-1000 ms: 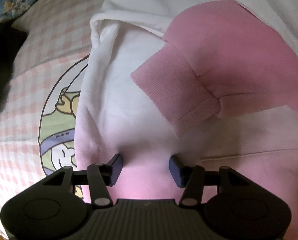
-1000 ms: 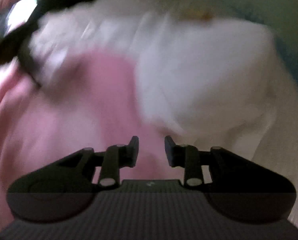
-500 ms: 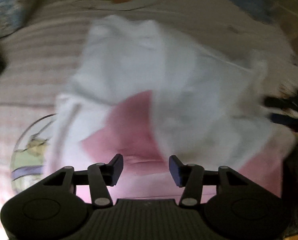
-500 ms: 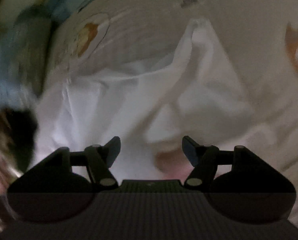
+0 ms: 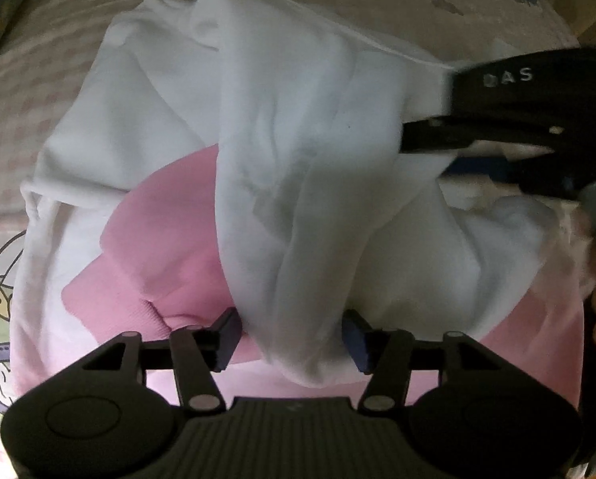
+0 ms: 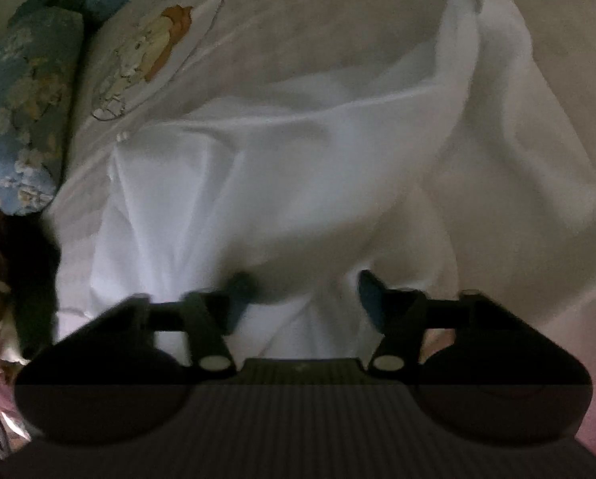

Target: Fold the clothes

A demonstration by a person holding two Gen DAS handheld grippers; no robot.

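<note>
1. While the sweater [image 5: 138, 119] lies spread on the bed [image 5: 14, 80], its white fold [image 5: 290, 199] is raised across the pink sleeve [image 5: 166, 223].
2. Right claw [image 6: 299, 291] has just been closing, with white cloth bunched between its jaws. It appears to pinch the fold's edge, and the left wrist view shows the cloth drawn taut towards it.
3. Left claw [image 5: 292, 337] points down over the sweater's near edge. Its jaws have just been opening and stand apart, with the tip of the fold hanging between them, seemingly unpinched.
4. Risk: the right claw grips only a small bunch near the edge. A quick pull could slip it free and the fold would drop crooked.
5. Risk: with the left claw loose, nothing pins the body. Dragging the fold may tow the whole sweater across the sheet and undo the sleeve.
6. Risk: the hanging tip could catch on the left claw's fingers [image 5: 228, 335] and be carried along when that hand moves.
7. My guess is that the fold is about halfway done.
</note>
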